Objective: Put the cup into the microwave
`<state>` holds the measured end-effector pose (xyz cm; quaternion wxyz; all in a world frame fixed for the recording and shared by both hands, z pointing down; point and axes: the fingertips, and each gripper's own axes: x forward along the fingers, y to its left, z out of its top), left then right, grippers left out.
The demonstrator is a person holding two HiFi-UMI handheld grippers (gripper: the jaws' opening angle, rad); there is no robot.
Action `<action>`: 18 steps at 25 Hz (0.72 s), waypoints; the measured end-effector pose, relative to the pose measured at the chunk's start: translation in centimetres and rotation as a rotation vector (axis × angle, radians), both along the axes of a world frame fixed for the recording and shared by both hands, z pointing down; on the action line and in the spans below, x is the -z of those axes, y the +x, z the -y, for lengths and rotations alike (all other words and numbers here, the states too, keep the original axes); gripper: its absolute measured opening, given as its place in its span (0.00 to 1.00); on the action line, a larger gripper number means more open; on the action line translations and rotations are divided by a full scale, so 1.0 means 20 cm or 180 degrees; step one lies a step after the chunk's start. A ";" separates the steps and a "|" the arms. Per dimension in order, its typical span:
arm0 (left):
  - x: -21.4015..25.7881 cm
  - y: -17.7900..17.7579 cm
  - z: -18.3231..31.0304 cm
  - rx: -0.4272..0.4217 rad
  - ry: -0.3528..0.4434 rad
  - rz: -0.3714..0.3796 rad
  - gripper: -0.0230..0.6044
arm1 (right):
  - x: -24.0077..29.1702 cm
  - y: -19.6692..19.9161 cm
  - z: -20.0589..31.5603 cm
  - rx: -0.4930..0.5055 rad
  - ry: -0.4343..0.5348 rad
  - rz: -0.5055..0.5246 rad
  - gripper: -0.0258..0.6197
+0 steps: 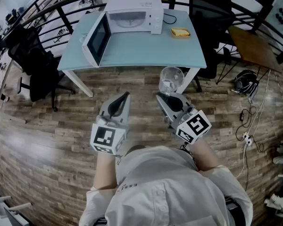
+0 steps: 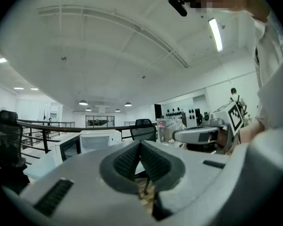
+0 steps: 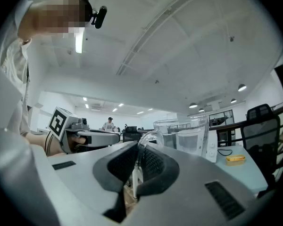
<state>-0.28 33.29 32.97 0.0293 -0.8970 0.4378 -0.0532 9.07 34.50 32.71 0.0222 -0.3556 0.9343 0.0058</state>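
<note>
A white microwave (image 1: 132, 14) stands on the pale blue table (image 1: 146, 48), its door (image 1: 97, 39) swung open to the left. My right gripper (image 1: 166, 97) is shut on the handle of a clear glass cup (image 1: 171, 80), held upright in the air short of the table's front edge. In the right gripper view the curved handle (image 3: 146, 140) runs between the pads, and the cup (image 3: 186, 134) stands beyond them with the microwave (image 3: 211, 147) behind it. My left gripper (image 1: 125, 96) hangs beside it, shut with nothing in it (image 2: 140, 160). In the left gripper view the microwave (image 2: 92, 142) lies ahead.
A yellow dish (image 1: 180, 32) lies on the table right of the microwave. Black chairs stand at the left (image 1: 37, 72) and behind the table (image 1: 212, 13). A dark railing (image 1: 61, 4) curves along the back. Cables and a power strip (image 1: 247, 138) lie on the wooden floor at right.
</note>
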 end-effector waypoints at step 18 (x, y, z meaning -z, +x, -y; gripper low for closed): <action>-0.04 -0.03 0.04 0.0025 -0.0114 0.0038 0.04 | -0.03 -0.03 0.04 0.0015 -0.0046 0.0051 0.07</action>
